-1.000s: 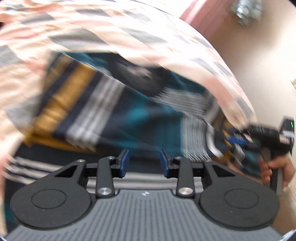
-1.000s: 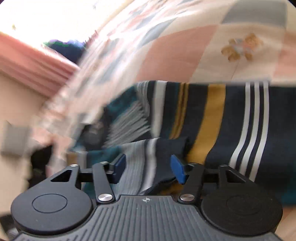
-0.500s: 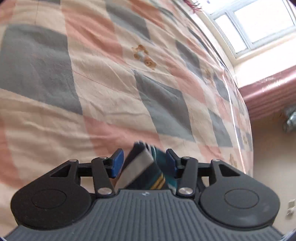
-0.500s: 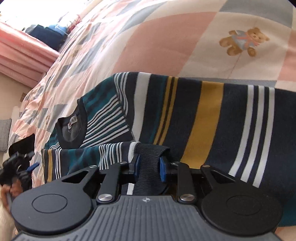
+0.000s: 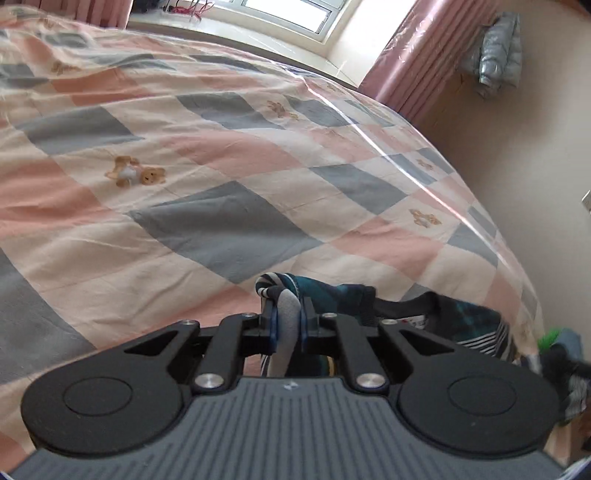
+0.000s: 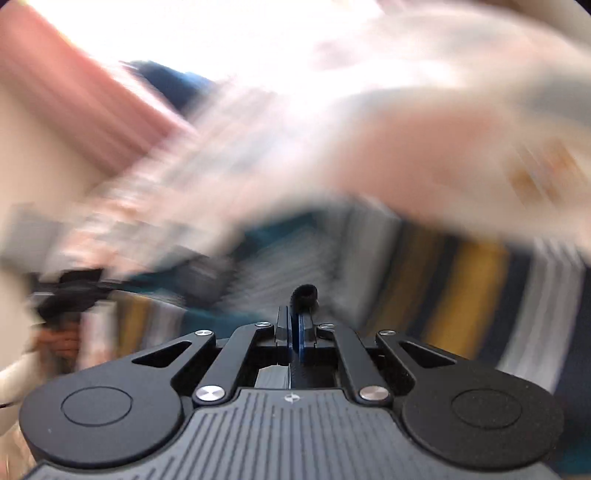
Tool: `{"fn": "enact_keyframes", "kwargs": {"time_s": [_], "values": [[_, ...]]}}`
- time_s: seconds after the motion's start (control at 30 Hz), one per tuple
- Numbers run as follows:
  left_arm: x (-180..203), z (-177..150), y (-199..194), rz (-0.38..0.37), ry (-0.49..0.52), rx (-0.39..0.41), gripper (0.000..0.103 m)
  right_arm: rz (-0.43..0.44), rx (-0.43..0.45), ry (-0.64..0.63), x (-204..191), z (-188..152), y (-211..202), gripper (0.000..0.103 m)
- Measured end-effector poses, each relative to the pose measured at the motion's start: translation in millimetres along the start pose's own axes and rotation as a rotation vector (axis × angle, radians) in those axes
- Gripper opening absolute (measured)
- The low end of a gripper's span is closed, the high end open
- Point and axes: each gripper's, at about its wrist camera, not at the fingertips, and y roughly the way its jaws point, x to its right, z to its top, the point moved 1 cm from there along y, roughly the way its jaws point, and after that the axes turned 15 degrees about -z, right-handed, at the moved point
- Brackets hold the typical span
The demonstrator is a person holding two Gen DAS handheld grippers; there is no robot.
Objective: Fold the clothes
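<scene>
A striped sweater in navy, teal, mustard and white [image 6: 461, 280] lies on a bed. My left gripper [image 5: 287, 317] is shut on a bunched fold of the sweater [image 5: 284, 314]; the collar and label part [image 5: 413, 314] trails to the right of it. My right gripper [image 6: 294, 325] is shut on a dark ribbed edge of the sweater [image 6: 304, 295], which sticks up between the fingertips. The right wrist view is heavily blurred by motion. The other gripper shows as a dark smear at the left of the right wrist view [image 6: 70, 295].
The bed is covered by a patchwork quilt of pink, grey and cream squares with teddy bears [image 5: 221, 166]. Pink curtains [image 5: 417, 66] and a window [image 5: 284, 11] lie beyond. A beige wall [image 5: 535, 166] is on the right.
Both grippers closed on the sweater: the right half a second ago, the left since then. The left view swung up over the quilt. The right is now moving fast.
</scene>
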Motion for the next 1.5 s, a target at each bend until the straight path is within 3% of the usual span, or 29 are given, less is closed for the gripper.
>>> {"fn": "enact_keyframes", "kwargs": {"time_s": [0.1,0.17,0.2,0.23,0.3,0.4,0.5,0.57,0.6,0.67,0.77,0.93,1.0,1.1,1.2,1.23,1.33,1.43,1.5], "values": [[-20.4,-12.7,16.6,0.112,-0.085,-0.099,0.015,-0.015,0.047,-0.044,0.8,0.9,-0.7,0.002],[-25.4,-19.3,4.0,0.072,-0.191,-0.092,0.016,-0.128,-0.068,0.001,18.2,-3.0,21.9,0.003],[-22.9,-22.3,-7.8,0.054,-0.223,-0.083,0.021,-0.173,-0.133,0.039,27.6,-6.0,32.8,0.003],[-19.1,-25.7,-20.1,0.040,-0.244,-0.078,0.035,-0.219,-0.198,0.077,36.9,-9.1,43.7,0.005],[-12.0,-37.7,-41.6,0.036,-0.281,-0.093,0.052,-0.202,-0.200,0.107,40.7,-13.7,43.0,0.016],[2.8,-63.9,-68.4,0.051,-0.298,-0.140,0.052,-0.205,-0.204,0.146,40.2,-20.4,40.3,0.045],[47.4,-92.6,-88.2,0.078,-0.127,-0.212,0.039,-0.209,-0.220,0.161,38.6,-22.5,41.1,0.046],[82.6,-111.9,-91.0,0.081,0.034,-0.277,0.028,-0.229,-0.240,0.139,32.5,-20.3,43.3,0.028],[97.5,-121.3,-89.8,0.067,0.092,-0.300,0.021,-0.244,-0.249,0.114,27.6,-17.7,44.5,0.009],[118.4,-137.9,-81.2,0.054,0.183,-0.336,0.020,-0.247,-0.242,0.098,18.5,-10.4,40.5,0.007],[125.2,-155.2,-60.9,0.098,0.251,-0.359,0.020,-0.189,-0.191,0.100,-0.7,5.8,28.4,0.005],[127.2,-157.9,-43.1,0.149,0.319,-0.296,0.020,-0.005,-0.088,0.087,-58.2,45.4,-1.4,0.004],[125.1,-156.0,-41.8,0.188,0.319,-0.256,0.021,0.086,-0.046,0.056,-88.9,65.3,-9.1,0.004],[116.7,-153.7,-54.9,0.313,0.283,-0.159,0.021,0.245,0.018,0.024,-131.7,92.6,-25.5,0.004],[99.1,-155.5,-80.2,0.443,0.185,-0.076,0.025,0.430,0.098,-0.031,-168.8,112.1,-46.3,0.004],[92.3,-158.5,-86.9,0.460,0.140,-0.071,0.022,0.489,0.128,-0.058,-175.9,114.6,-53.4,0.004],[86.4,-168.4,-104.4,0.430,0.073,-0.076,0.022,0.480,0.175,-0.151,-177.6,106.6,-54.7,0.002],[108.7,-173.6,-100.6,0.412,0.222,-0.133,0.026,0.284,0.043,0.029,-117.5,84.9,-18.7,0.003],[120.1,-176.1,-84.0,0.412,0.341,-0.185,0.032,0.218,-0.012,0.115,-89.5,71.5,-2.2,0.003]]}}
